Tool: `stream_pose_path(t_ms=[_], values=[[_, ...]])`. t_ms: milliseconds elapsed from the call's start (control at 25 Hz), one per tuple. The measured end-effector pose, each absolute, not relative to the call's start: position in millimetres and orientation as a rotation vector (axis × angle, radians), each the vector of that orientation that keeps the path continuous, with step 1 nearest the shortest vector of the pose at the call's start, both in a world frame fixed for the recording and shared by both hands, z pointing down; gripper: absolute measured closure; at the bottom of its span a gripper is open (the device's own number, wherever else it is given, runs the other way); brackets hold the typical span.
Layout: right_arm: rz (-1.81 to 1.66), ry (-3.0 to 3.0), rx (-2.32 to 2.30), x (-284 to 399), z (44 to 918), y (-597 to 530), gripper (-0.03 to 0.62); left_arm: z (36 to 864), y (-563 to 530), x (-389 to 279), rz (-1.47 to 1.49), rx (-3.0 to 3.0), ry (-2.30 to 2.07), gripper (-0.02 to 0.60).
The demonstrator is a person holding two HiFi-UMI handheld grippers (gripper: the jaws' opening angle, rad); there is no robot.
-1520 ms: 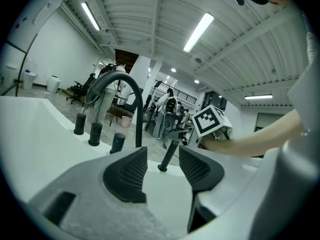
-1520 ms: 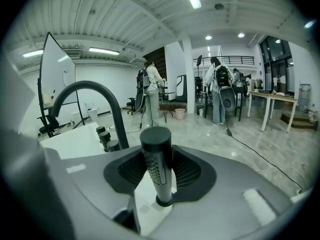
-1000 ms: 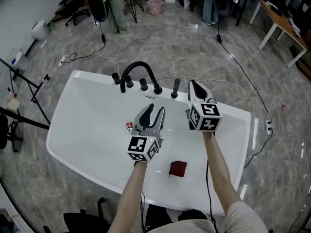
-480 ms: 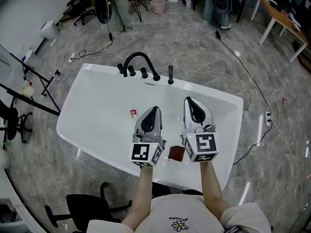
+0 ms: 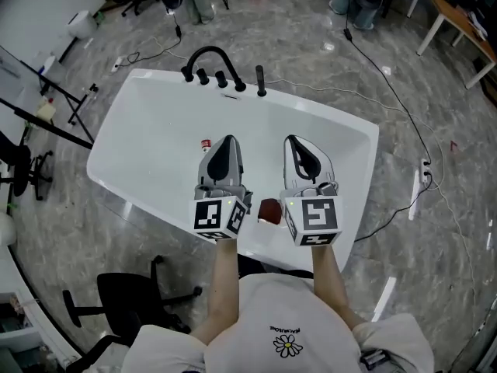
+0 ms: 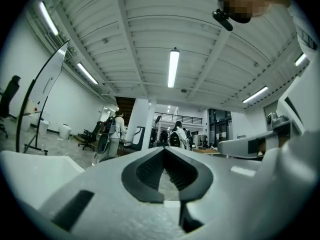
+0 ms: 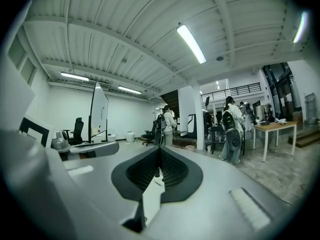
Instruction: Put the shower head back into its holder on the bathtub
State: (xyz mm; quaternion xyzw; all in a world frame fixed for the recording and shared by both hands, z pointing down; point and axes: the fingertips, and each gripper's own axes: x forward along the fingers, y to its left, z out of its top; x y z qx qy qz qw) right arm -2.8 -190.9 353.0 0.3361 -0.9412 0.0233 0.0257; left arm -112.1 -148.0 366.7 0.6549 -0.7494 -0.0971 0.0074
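The white bathtub (image 5: 140, 107) lies across the head view. A black arched faucet (image 5: 208, 53) and its knobs sit on the far rim. The black shower head (image 5: 261, 80) stands upright on that rim just right of the knobs. My left gripper (image 5: 226, 139) is shut and empty, held over the tub's near half and well short of the shower head. My right gripper (image 5: 293, 140) hovers beside it, also shut and empty. In the left gripper view the left gripper (image 6: 163, 149) has its jaws together and points level into the room. The right gripper (image 7: 160, 149) does the same in its own view.
A small red and white object (image 5: 206, 144) lies inside the tub. A dark red block (image 5: 269, 210) rests on the near rim between my grippers. Cables (image 5: 404, 123) and a power strip (image 5: 425, 173) lie on the floor. A black chair (image 5: 128, 309) stands near left; stand legs (image 5: 46, 119) at left.
Both grippers have drawn back from the faucet end to the tub's near side and risen. The left gripper's jaws, open a second ago, are now shut with nothing between them.
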Motion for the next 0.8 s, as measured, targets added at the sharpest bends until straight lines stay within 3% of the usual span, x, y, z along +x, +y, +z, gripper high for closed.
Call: stream_pose_path(t_ms=[360, 800], values=[[0.089, -2.967, 0.977, 16.9, 339.2, -163.0, 0.592, 339.0, -124.1, -83.1, -0.303, 2.101, -2.390, 0.582], [-0.111, -2.959, 0.972, -24.6, 303.6, -123.1, 0.592, 300.4, -96.8, -116.0, -0.420, 2.188, -2.363, 0.583]])
